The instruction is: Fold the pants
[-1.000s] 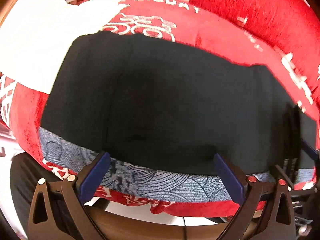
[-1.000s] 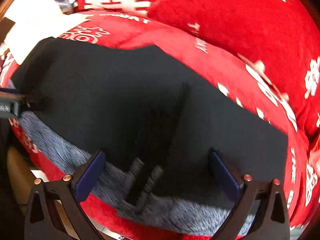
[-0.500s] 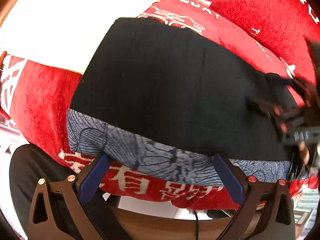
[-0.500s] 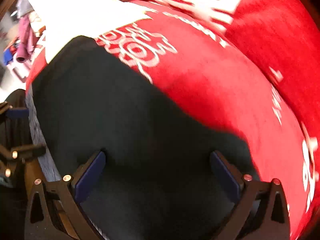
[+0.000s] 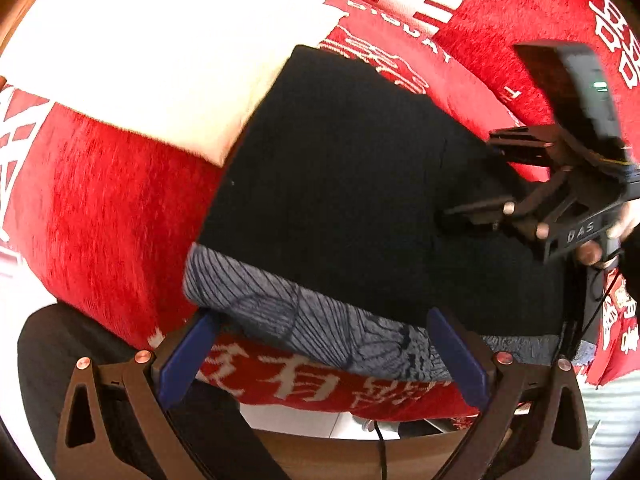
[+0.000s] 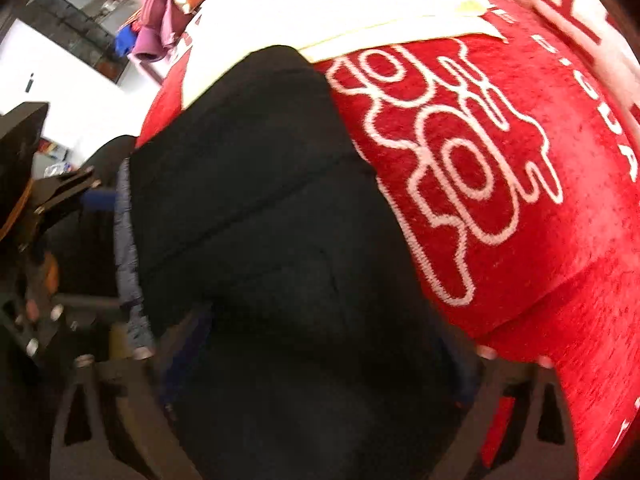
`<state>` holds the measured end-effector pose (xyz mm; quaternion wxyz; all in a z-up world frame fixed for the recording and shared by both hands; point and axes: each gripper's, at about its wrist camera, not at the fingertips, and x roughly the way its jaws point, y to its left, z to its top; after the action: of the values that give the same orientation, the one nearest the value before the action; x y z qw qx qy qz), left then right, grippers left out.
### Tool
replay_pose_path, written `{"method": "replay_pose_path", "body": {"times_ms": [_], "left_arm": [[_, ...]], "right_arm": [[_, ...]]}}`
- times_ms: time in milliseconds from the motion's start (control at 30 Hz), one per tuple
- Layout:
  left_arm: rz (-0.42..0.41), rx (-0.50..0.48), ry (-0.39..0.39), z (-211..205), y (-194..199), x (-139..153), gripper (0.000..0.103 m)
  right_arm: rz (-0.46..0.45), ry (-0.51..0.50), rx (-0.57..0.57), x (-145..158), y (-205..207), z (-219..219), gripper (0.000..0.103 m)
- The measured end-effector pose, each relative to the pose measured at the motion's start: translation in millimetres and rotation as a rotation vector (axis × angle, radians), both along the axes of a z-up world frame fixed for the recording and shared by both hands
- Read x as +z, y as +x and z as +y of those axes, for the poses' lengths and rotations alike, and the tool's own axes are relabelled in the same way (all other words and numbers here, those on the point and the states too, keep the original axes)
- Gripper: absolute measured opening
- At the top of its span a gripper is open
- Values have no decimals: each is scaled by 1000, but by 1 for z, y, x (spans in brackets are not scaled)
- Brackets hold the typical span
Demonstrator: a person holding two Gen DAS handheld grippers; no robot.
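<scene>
Black pants [image 5: 352, 184] with a grey patterned waistband [image 5: 304, 316] lie flat on a red cushion with white characters [image 5: 104, 208]. My left gripper [image 5: 320, 356] is open, its blue pads at the waistband's near edge, holding nothing. My right gripper shows in the left wrist view [image 5: 476, 184] at the right, its fingers spread over the pants' right edge. In the right wrist view the pants [image 6: 260, 208] fill the frame and my right gripper [image 6: 316, 364] is open, blurred, low over the black cloth.
A white cloth [image 5: 160, 52] lies at the cushion's far left. A red back cushion [image 5: 500, 0] rises behind. The seat's wooden front edge [image 5: 320, 452] is below the left gripper. Pink and blue items [image 6: 148, 36] sit far off.
My left gripper has pulled back toward the near left of the waistband. My right gripper has swung to the pants' right side and turned to face left across them.
</scene>
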<state>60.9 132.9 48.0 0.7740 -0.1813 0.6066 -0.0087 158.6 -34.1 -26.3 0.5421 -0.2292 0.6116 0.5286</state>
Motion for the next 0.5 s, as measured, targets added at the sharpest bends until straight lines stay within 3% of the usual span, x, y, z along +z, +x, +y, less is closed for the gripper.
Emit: {"method": "replay_pose_path", "body": {"times_ms": [33, 100, 167, 300, 500], "left_arm": [[-10, -8, 15, 1, 2, 1, 103], [-33, -19, 50, 7, 8, 4, 103], [-74, -41, 29, 15, 14, 11, 103], [-181, -154, -103, 35, 24, 24, 103], [-297, -448, -188, 30, 43, 30, 103]], "right_arm": [[-12, -5, 12, 8, -1, 0, 43], [-55, -3, 35, 16, 2, 0, 26], [-85, 13, 36, 27, -3, 0, 21], [-163, 70, 58, 57, -23, -7, 17], [-213, 162, 59, 97, -52, -37, 14]]}}
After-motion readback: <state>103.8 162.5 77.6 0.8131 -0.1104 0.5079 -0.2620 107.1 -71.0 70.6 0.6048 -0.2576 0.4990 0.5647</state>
